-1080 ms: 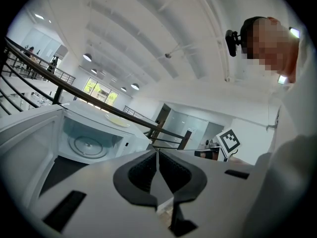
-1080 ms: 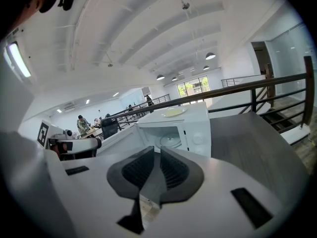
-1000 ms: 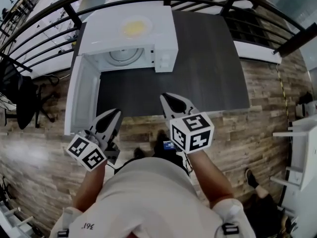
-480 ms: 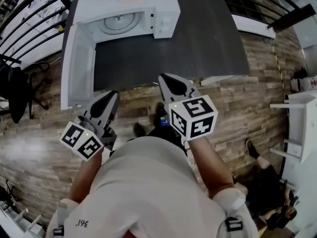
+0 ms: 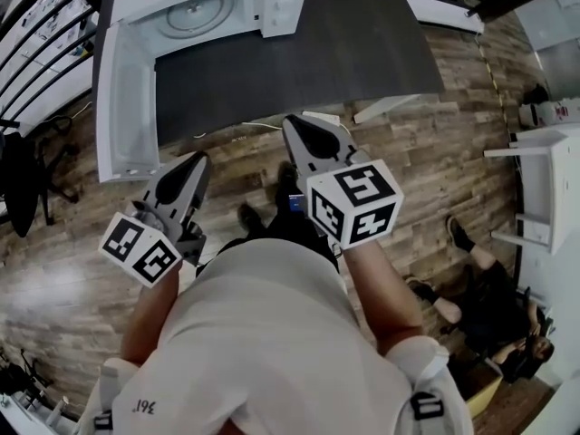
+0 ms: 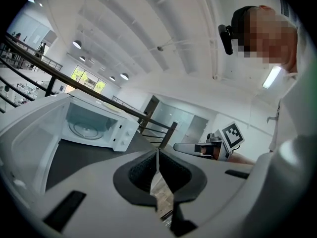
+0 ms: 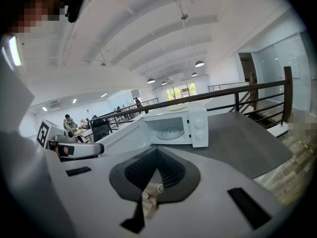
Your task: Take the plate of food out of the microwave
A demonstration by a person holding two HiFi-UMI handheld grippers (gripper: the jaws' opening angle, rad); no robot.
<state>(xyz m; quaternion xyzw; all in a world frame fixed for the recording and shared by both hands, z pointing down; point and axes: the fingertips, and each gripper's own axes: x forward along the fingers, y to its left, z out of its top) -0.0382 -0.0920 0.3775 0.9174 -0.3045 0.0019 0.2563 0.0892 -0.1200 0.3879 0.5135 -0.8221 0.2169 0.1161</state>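
The white microwave [image 5: 195,12] stands on the dark grey table [image 5: 344,43], its door [image 5: 127,107] swung wide open to the left. Only the bare glass turntable [image 5: 186,16] shows inside. In the right gripper view a plate of yellow food [image 7: 177,106] sits on top of the microwave [image 7: 178,128]. My left gripper [image 5: 201,159] and right gripper [image 5: 288,121] are both shut and hold nothing. They hang over the wooden floor, short of the table's front edge. The left gripper view shows the microwave [image 6: 94,125] far ahead.
A black railing [image 5: 54,25] runs behind the table. A white shelf unit [image 5: 544,179] stands at the right, with a person sitting on the floor [image 5: 489,297] near it. A dark chair [image 5: 18,179] is at the left. A white cable [image 5: 263,127] lies under the table edge.
The table and microwave have slid toward the top of the head view, farther from me. Both grippers stay shut and now hang over the floor.
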